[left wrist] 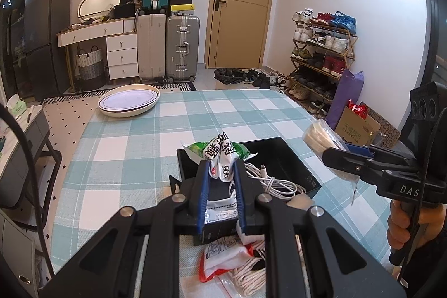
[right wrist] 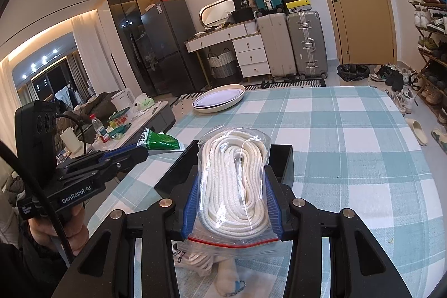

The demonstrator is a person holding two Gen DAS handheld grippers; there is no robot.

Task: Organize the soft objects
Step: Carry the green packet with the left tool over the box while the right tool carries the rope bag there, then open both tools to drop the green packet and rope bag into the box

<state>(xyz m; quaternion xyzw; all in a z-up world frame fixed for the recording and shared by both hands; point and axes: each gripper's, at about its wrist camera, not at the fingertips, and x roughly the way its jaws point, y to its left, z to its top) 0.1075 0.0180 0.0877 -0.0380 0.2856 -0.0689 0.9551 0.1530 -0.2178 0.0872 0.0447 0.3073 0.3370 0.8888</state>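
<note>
Left gripper (left wrist: 220,172): clamped on a crumpled green and white snack packet (left wrist: 223,152), held above the near left of the black tray (left wrist: 296,158).
Right gripper (right wrist: 233,200): closed around a clear zip bag of white rope (right wrist: 234,186), raised over the tray's near edge.
Tray contents: white cable (left wrist: 273,180).
Step, judged: carrying both soft items for placing.
Next move: lower each into tray, then release.
</note>
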